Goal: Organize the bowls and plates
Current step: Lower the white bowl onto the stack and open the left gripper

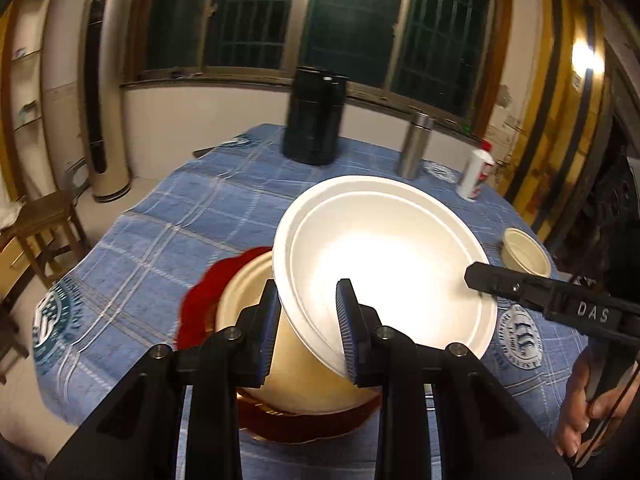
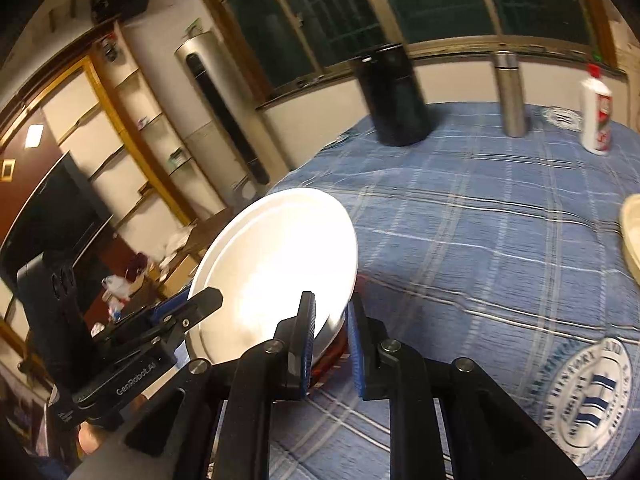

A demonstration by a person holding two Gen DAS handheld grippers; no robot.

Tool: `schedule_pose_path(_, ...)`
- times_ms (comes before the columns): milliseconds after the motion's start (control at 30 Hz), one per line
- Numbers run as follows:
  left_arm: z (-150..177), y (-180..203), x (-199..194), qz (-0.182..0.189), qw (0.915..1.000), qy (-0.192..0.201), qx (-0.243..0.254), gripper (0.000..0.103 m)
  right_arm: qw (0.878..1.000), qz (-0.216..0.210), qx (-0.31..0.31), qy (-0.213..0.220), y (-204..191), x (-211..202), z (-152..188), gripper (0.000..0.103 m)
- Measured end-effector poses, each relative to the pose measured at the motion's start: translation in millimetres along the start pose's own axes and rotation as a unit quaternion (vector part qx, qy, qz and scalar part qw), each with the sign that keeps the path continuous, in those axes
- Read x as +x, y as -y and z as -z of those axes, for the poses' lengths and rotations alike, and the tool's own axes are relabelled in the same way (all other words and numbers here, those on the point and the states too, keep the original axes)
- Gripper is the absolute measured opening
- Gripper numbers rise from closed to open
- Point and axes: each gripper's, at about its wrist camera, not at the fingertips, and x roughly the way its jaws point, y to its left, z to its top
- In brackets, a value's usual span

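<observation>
Blue plaid cloth [image 1: 152, 240] covers the table you are working over, with dark barred windows [image 1: 352, 20] behind it. Your left gripper [image 1: 308, 332] has its blue-padded fingers parted a moderate way, and the near rim of the white plate [image 1: 384, 256] sits between them; whether the pads press on the rim cannot be told. That plate is tilted, its left edge low, and appears to be two white plates nested together. Your right gripper [image 2: 330, 344] straddles the opposite rim of the same white plate [image 2: 276, 264], its fingers set close on either side of the edge.

Beneath the tilted plate lies a beige bowl [image 1: 256, 300], itself resting on a red scalloped plate [image 1: 200, 304] on the cloth. Just beyond your right gripper's tip in the left wrist view stands a small cream bowl [image 1: 526, 250].

Farther back on the table you have a black cylindrical canister [image 1: 314, 116], a steel flask [image 1: 416, 146] and a white bottle with a red cap [image 1: 476, 174]. Off the table to the left stands a tall tower fan [image 1: 102, 92].
</observation>
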Motion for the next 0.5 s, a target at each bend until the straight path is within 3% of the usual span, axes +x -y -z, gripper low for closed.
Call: schedule_pose_path(500,13.1,-35.0,5.7,-0.022,0.9992,-0.016,-0.029,0.025,0.998,-0.015,-0.009,-0.052,-23.7,42.2,12.5,0.018)
